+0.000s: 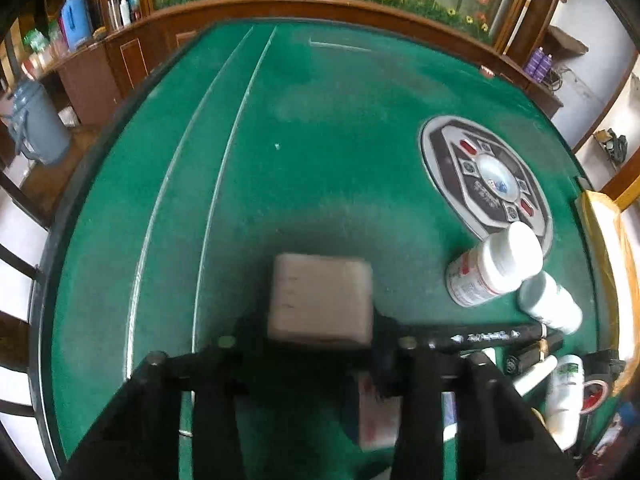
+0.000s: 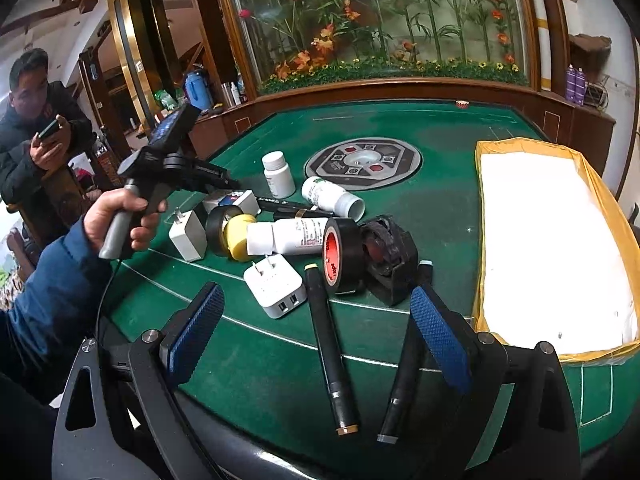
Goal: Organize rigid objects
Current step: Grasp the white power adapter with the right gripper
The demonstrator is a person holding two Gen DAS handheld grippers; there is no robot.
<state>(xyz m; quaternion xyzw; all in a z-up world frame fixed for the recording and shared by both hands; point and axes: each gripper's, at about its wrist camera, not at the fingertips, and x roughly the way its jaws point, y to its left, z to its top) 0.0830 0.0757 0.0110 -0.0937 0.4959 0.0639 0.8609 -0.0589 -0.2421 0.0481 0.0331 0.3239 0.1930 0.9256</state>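
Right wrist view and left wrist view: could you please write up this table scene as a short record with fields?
surface: green felt table
left gripper: closed on a small pale box
right gripper: open, empty
loose pile: black tape roll, white charger, black pen, among others
container: yellow-rimmed tray, white lining, nothing visible in it

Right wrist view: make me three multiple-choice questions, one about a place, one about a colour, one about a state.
1. Where does the yellow-rimmed tray lie in this view?
A. right side
B. centre
C. left edge

2. What colour is the table felt?
A. red
B. green
C. blue

3. How is the right gripper?
A. open and empty
B. shut on a tape roll
C. shut on a pen

Answers:
1 A, it runs along the right edge.
2 B, the felt is plainly green.
3 A, its jaws stand apart with nothing clamped.
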